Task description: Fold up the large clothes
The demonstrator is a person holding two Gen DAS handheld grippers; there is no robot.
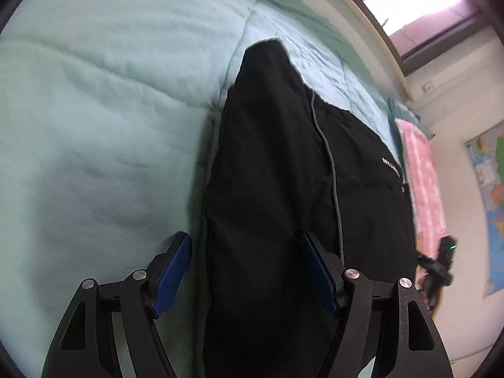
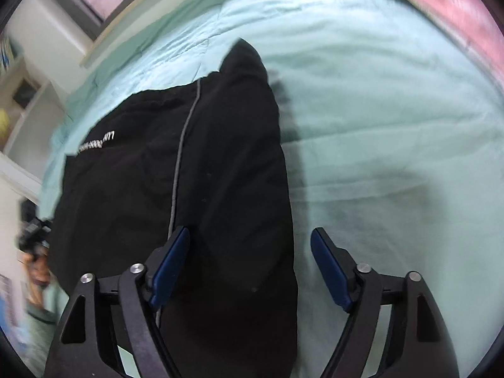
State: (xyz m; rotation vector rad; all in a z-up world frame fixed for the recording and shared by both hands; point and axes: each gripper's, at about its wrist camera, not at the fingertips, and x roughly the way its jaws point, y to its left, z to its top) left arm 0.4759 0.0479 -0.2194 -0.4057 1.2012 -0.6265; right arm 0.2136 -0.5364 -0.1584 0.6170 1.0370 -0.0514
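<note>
A black garment [image 1: 271, 173] with a grey piping line and small white lettering lies folded lengthwise on a mint-green quilt [image 1: 94, 110]. My left gripper [image 1: 246, 239] is open above the garment's near end, and its blue pads [image 1: 176, 267] straddle the cloth's left edge without pressing on it. In the right wrist view the same garment [image 2: 220, 157] runs away from me. My right gripper [image 2: 250, 233] is open there, with the garment's right edge between its fingers and nothing gripped. Each view shows the other gripper, blurred, at the garment's far side [image 1: 438, 267] [image 2: 34, 230].
A pink patterned blanket [image 1: 422, 173] lies along the quilt's far side [image 2: 456, 9]. A window frame [image 1: 409, 15] and a wall map [image 1: 491, 189] stand beyond the bed. White shelves [image 2: 22, 94] are at the left in the right wrist view.
</note>
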